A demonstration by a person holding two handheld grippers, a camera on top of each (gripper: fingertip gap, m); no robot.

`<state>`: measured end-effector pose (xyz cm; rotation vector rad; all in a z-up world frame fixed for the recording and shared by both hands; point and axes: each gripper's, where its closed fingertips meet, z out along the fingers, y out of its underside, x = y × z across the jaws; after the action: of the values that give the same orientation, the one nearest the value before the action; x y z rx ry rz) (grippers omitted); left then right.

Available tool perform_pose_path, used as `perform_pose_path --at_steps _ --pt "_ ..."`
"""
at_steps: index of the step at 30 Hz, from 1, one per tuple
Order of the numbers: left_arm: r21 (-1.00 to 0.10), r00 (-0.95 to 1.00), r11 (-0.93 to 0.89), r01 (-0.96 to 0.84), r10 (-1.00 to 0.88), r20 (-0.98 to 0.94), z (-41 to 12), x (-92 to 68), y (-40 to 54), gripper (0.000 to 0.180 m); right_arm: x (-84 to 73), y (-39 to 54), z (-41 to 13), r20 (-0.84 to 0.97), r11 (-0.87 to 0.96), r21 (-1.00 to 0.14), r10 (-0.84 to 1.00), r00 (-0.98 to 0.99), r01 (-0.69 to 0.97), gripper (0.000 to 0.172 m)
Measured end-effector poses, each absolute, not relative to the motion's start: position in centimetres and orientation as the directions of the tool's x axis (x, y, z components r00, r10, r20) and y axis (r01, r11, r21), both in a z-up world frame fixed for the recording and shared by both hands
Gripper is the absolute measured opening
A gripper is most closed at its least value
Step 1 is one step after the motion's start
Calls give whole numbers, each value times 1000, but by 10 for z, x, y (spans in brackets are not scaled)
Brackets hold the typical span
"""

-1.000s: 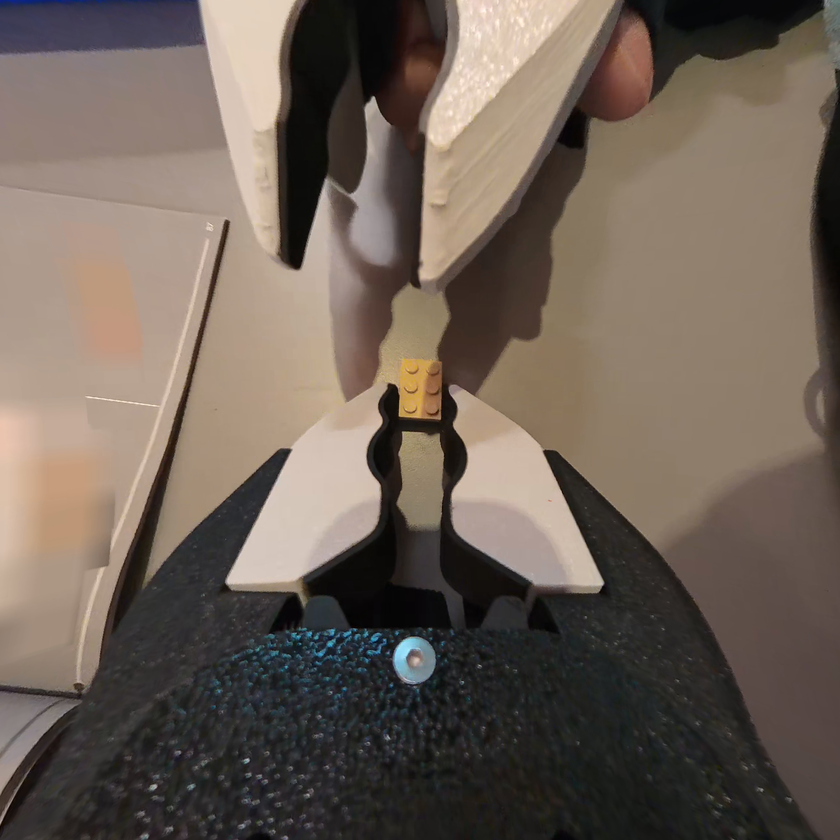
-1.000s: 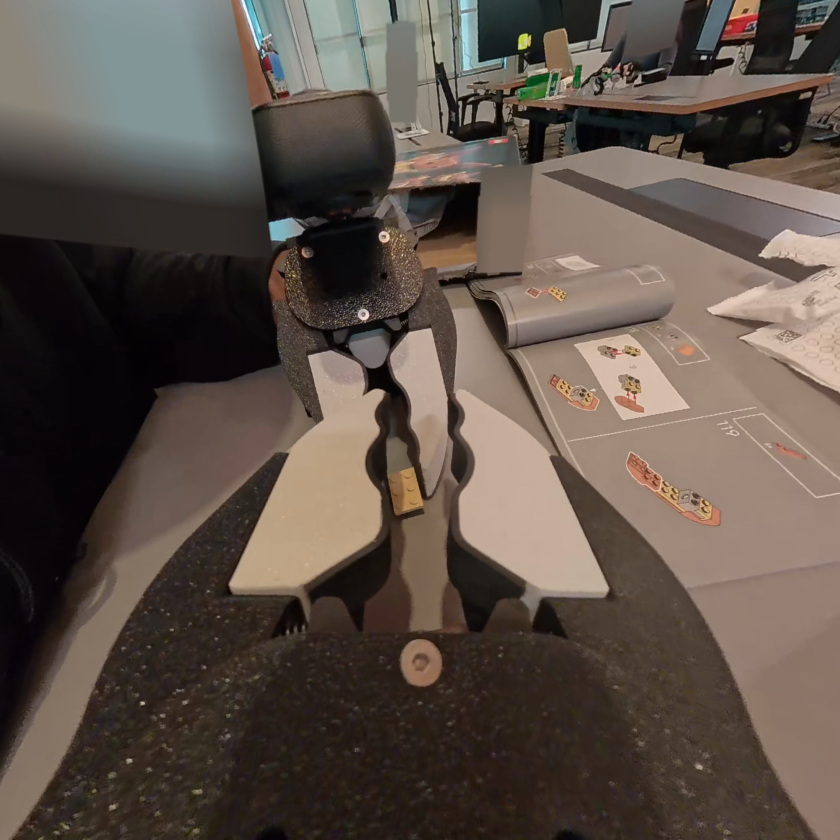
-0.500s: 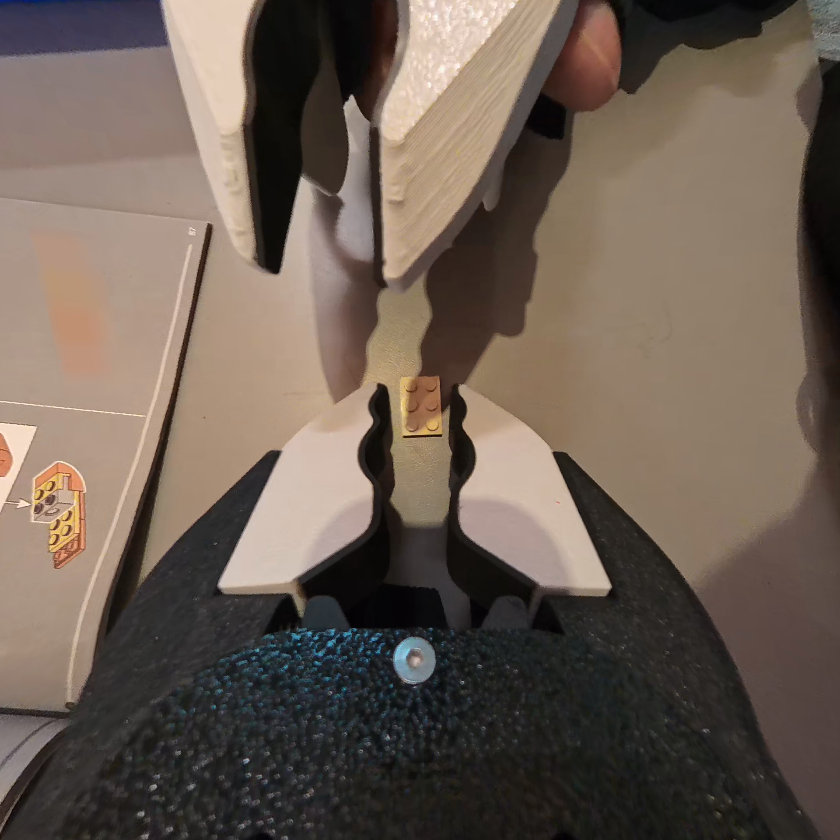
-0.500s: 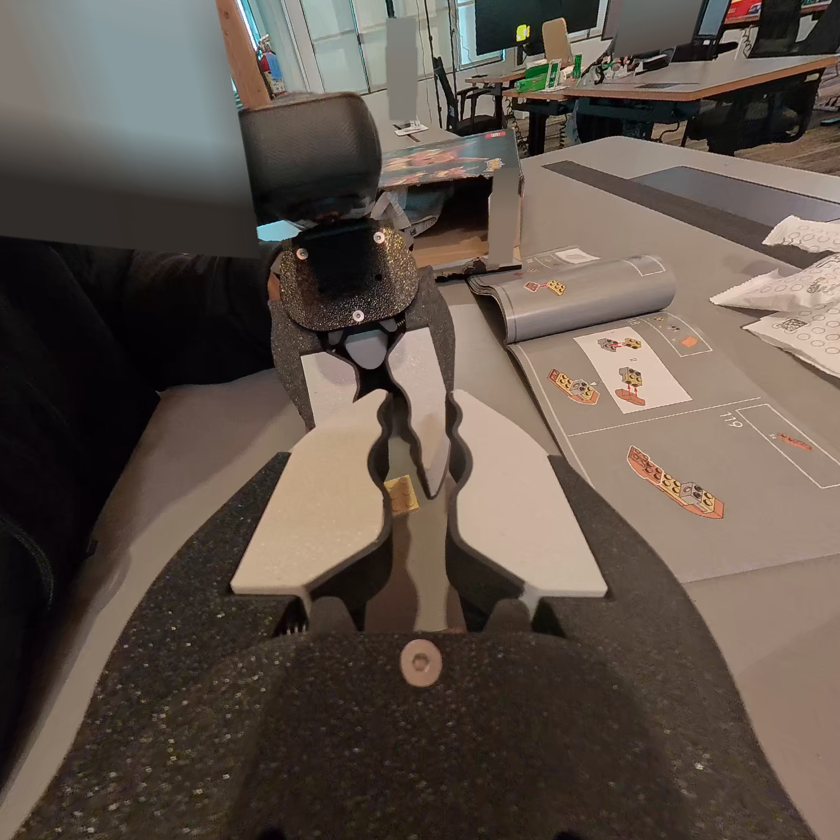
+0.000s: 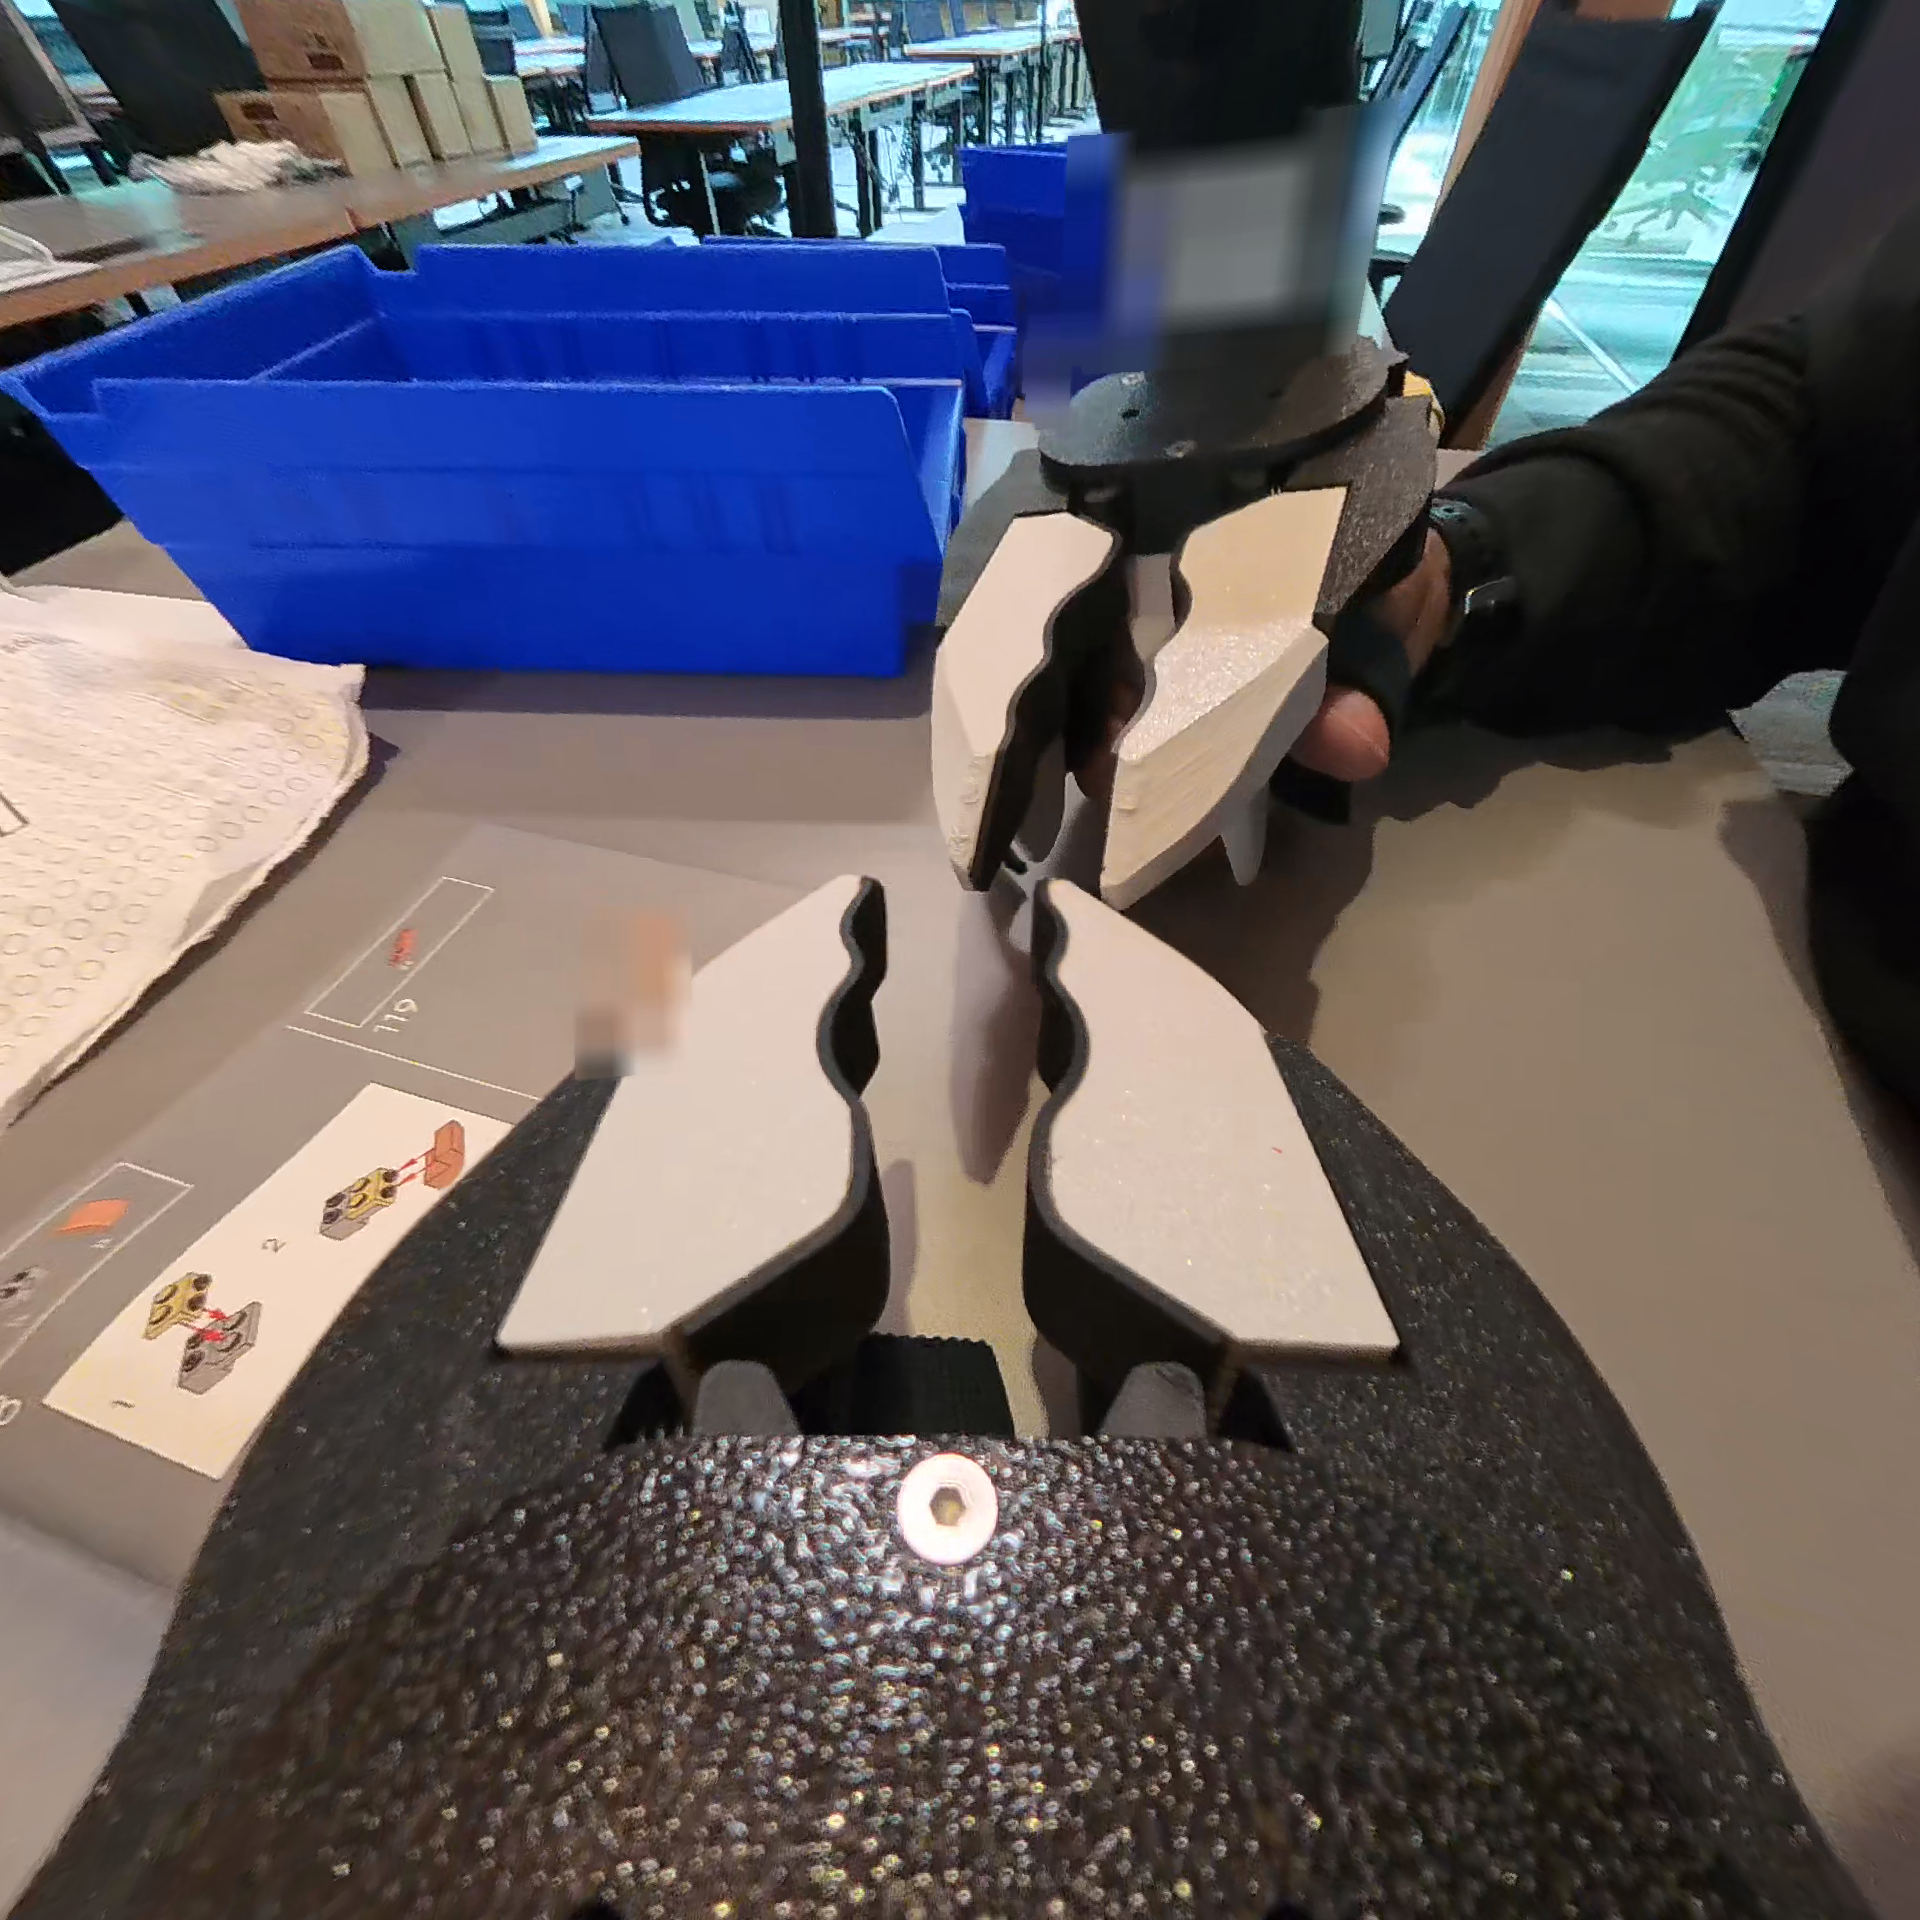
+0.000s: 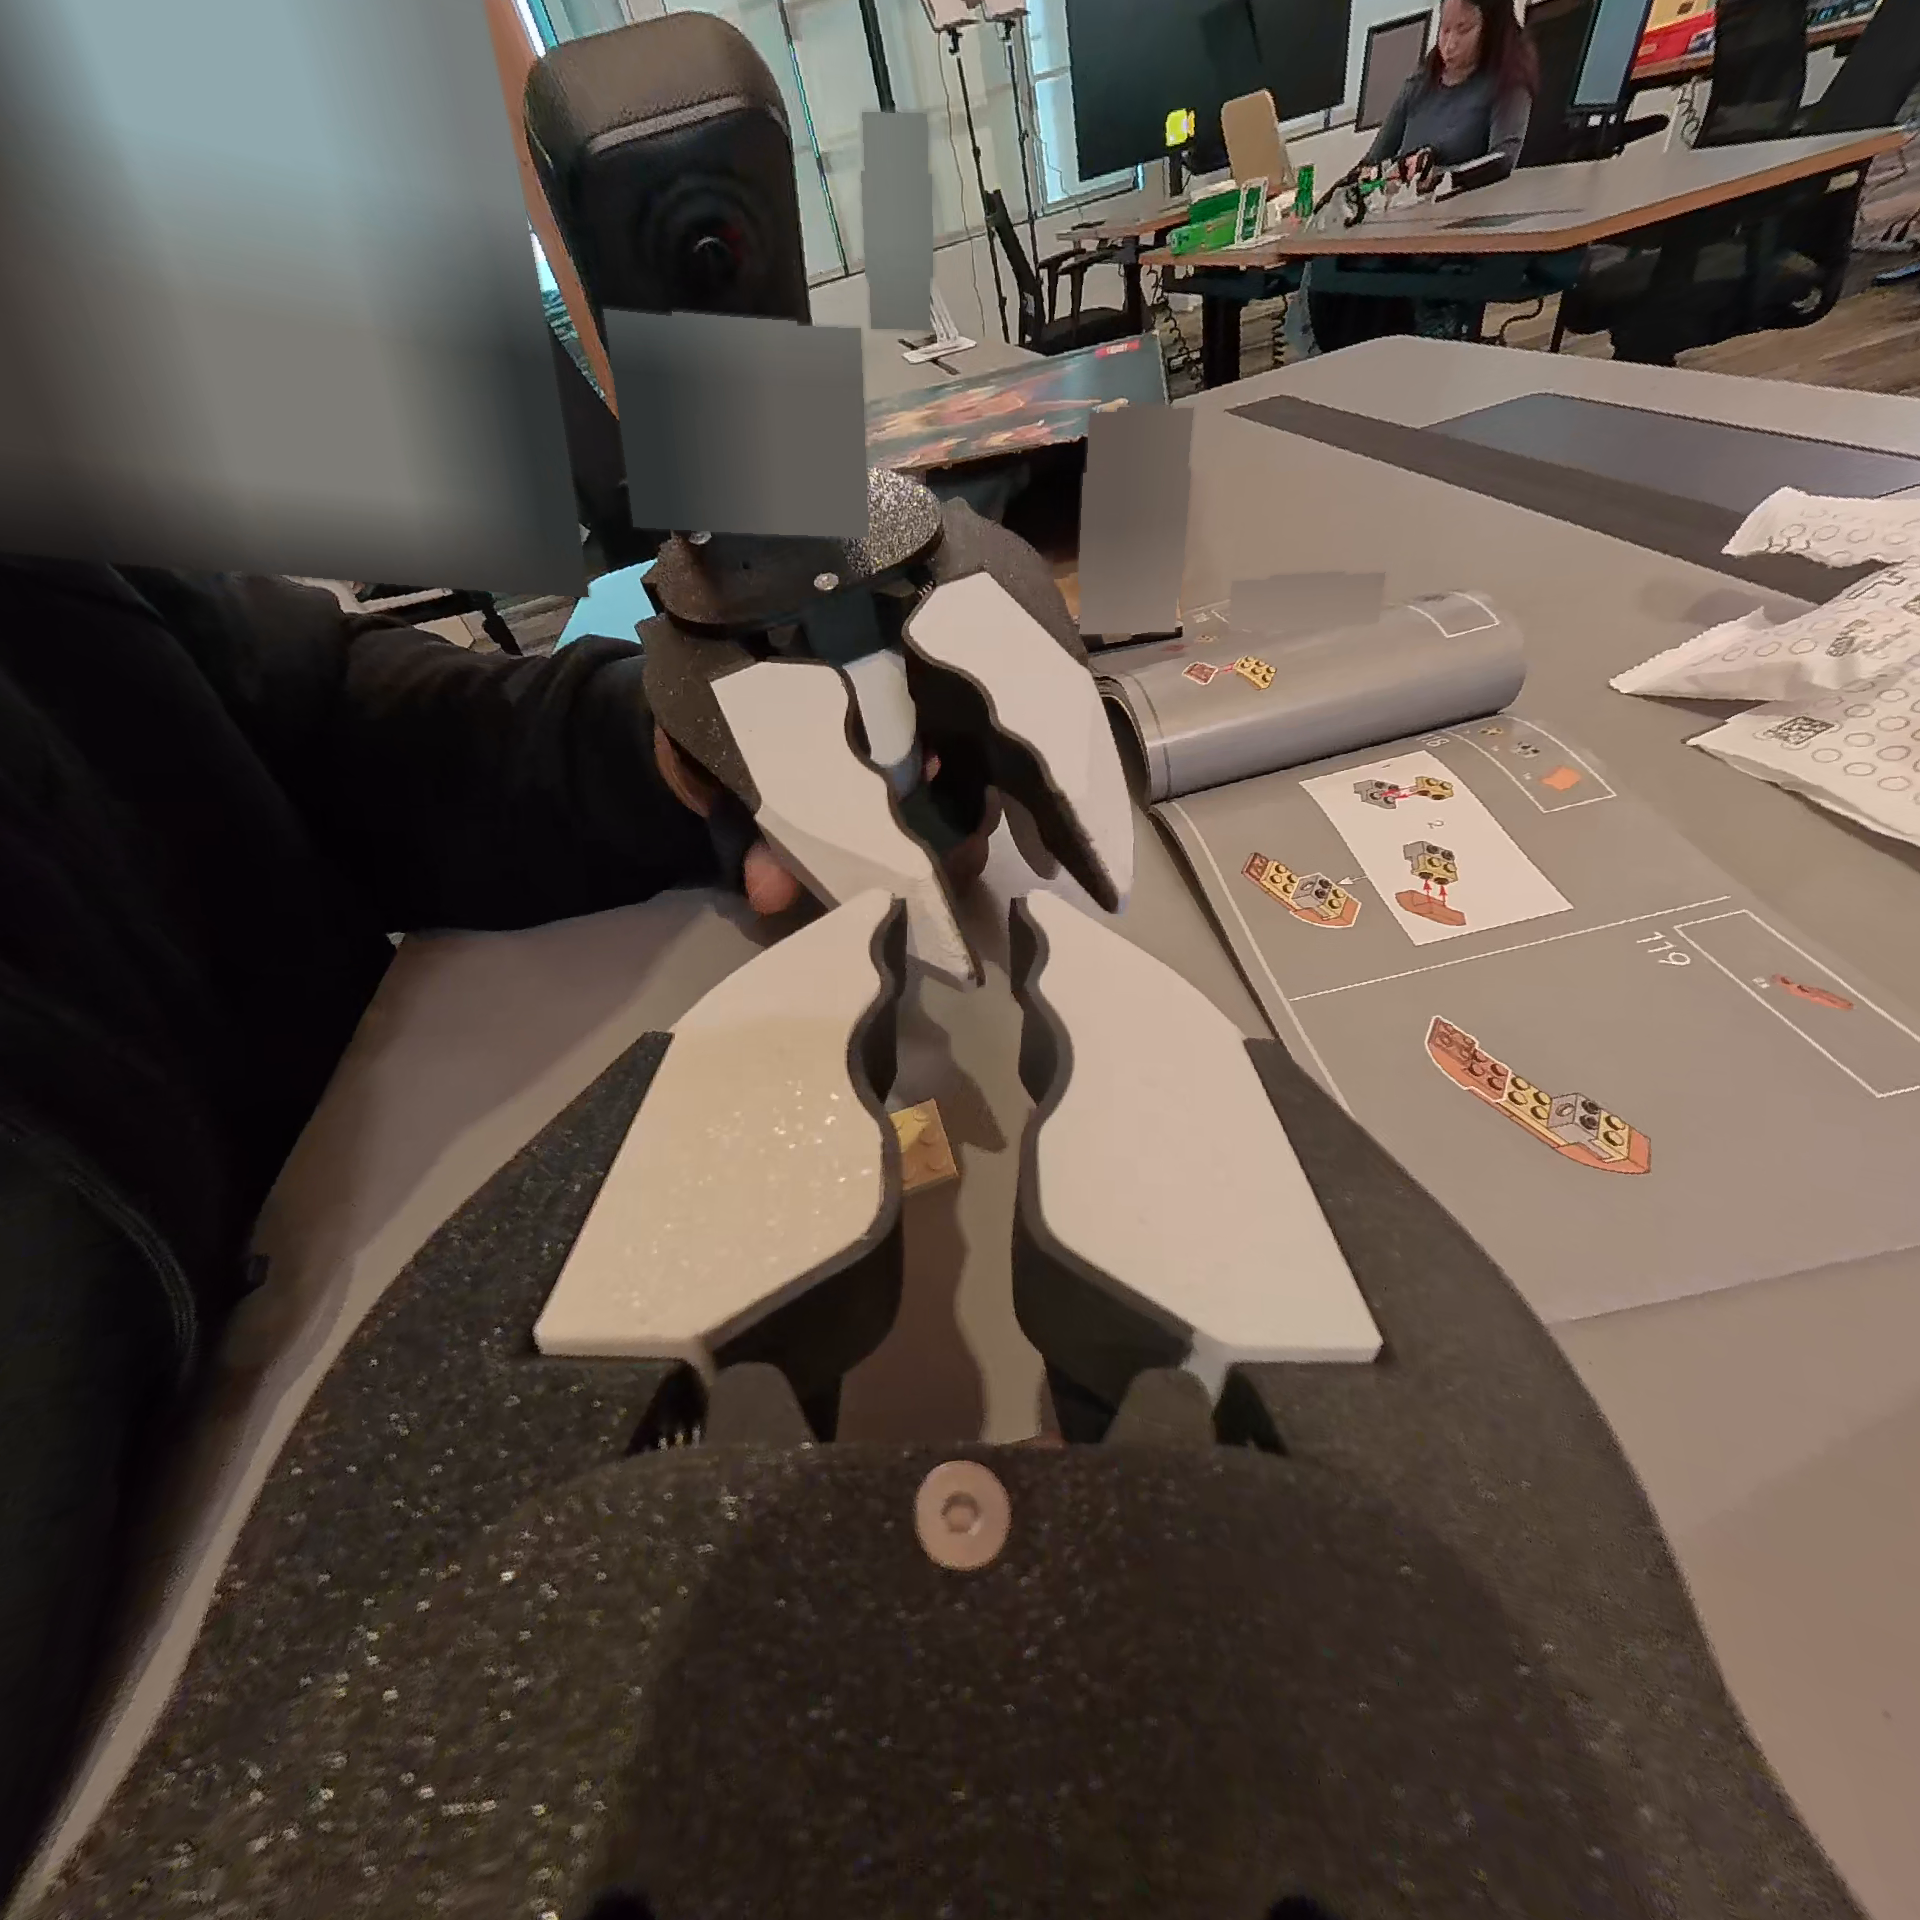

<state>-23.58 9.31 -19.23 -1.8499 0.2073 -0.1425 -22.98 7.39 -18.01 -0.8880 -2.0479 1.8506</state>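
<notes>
Two grippers, tips nearly meeting over grey table (image 6: 520,997).
Left gripper (image 5: 956,904) and right gripper (image 6: 956,914) both part-open, empty; tan brick (image 6: 925,1143) lies at 6 o'clock below right's tips.

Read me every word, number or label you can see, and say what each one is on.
I won't quote writing; here is what carries it.
Grey booklet: a step number and small digits, legible.
White paper bags: print and a code square, too small.
Flat picture box: red label, blurred.
</notes>
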Motion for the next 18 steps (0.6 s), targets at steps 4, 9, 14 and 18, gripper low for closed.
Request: perform_pose_path --at_steps 4,9,14,18 --pt "-959 978 -278 -60 -210 0 -193 -237 93 25 -230 75 -180 -223 4 -961 579 -785 276 18" --pt "-958 978 -281 -55 -210 6 -193 -237 94 24 -230 76 -178 -234 -15 -961 576 -783 276 16" --pt "-960 980 -276 -37 -198 19 -192 -240 94 23 -230 77 -178 -234 -16 -961 576 -783 276 15" --pt "-961 982 -275 -23 -189 31 -192 -242 93 22 -230 77 -178 -234 -15 -961 576 -783 276 15"
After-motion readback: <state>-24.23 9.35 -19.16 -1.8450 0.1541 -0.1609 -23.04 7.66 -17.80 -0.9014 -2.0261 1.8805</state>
